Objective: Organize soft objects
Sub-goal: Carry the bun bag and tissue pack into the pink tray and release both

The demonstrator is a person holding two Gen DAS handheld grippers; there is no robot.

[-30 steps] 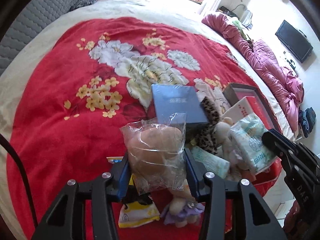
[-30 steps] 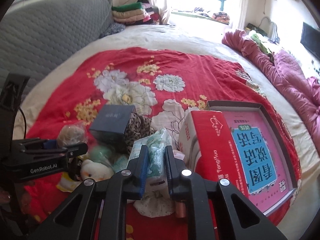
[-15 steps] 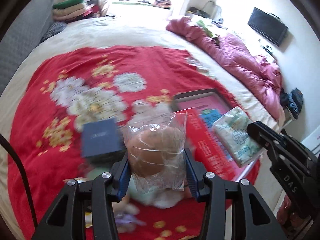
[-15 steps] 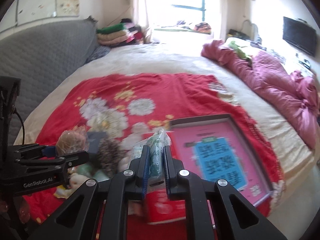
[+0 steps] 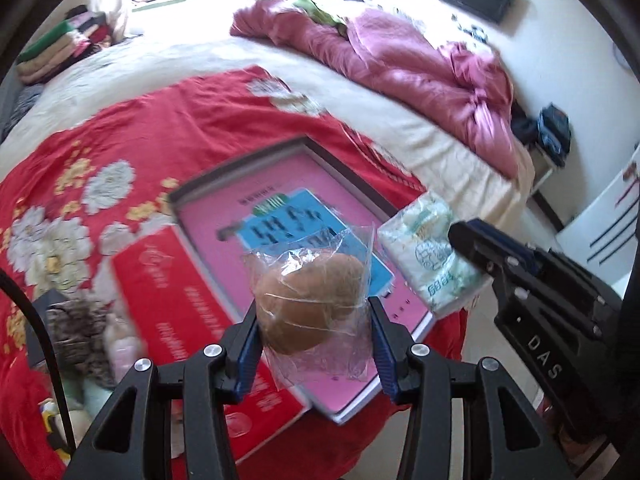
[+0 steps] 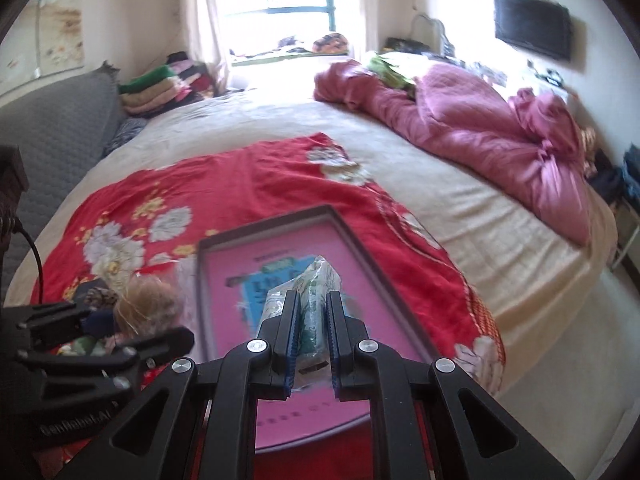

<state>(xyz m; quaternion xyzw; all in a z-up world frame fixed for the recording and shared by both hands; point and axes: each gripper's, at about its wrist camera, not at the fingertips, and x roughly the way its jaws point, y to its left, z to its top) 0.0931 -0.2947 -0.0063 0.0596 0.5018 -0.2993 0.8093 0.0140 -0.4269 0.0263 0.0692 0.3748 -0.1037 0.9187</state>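
Left tongs (image 5: 314, 330): clamped on a brown plush ball in a clear bag (image 5: 310, 306); the blue pads press its two sides, so the soft bulk bulges up between them rather than slipping; the loose plastic crumples above and below the grip

Right tongs (image 6: 313, 334): squeezed nearly together on a tissue pack (image 6: 310, 298), held edge-on so the thin, compressible pack fits the narrow gap; most of its length sticks out past the fingertips

Where the carried things are: both hang in the air above the near part of the tray (image 6: 362, 248); neither touches it; in the left wrist view the tissue pack shows just beside the tray's right edge

Tray: a shallow dark-rimmed box with a pink and blue printed sheet as its floor; it lies on the red floral blanket (image 5: 168, 120) near the bed's edge; likely the collecting place, since both hands aim at it

Red box lid (image 5: 188, 300): lies alongside the tray on its left, overlapping it slightly; out of the way so the tray is open

Remaining pile (image 5: 88, 332): a leopard-print piece and other soft toys, blurred, left of the lid; not yet sorted

Step in hand: by my reading, carrying two soft items at once to the tray; the release is not yet done

Risk: the slick bag could slide from the pads
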